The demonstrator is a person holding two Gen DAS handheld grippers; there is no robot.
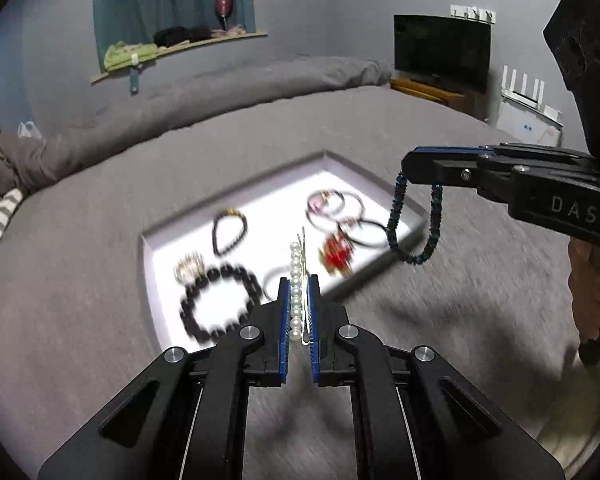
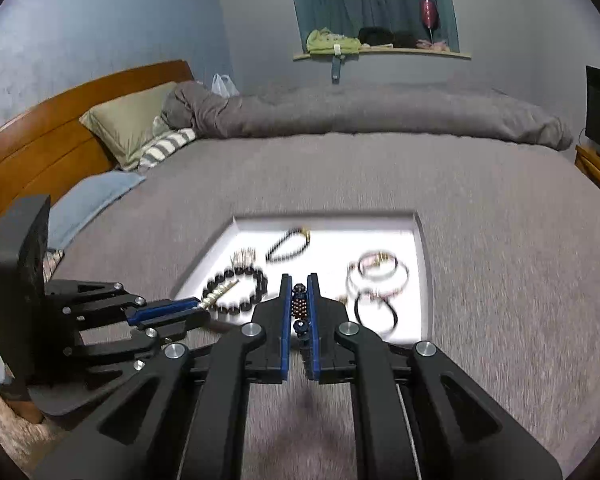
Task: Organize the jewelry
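My left gripper [image 1: 299, 285] is shut on a pearl hairpin [image 1: 296, 280] that sticks out forward between its pads, above the near edge of a white tray [image 1: 276, 200]. In the same view my right gripper [image 1: 407, 168] is shut on a dark blue beaded bracelet [image 1: 414, 256], which hangs as a loop over the tray's right corner. The right wrist view has that bracelet [image 2: 300, 306] pinched between the right gripper's [image 2: 300, 280] pads, and the left gripper [image 2: 198, 306] with the pearl hairpin [image 2: 219, 293] at the left. Both views are blurred.
The tray [image 2: 328, 219] lies on a grey bed cover [image 2: 480, 240]. In it are a black bead bracelet [image 1: 220, 304], a black cord bracelet [image 1: 230, 232], a silver piece [image 1: 188, 268], pink and silver bangles [image 1: 332, 204], a red ornament [image 1: 336, 254] and a black hoop [image 1: 366, 234]. Pillows [image 2: 128, 124] and a headboard [image 2: 40, 148] are at the left.
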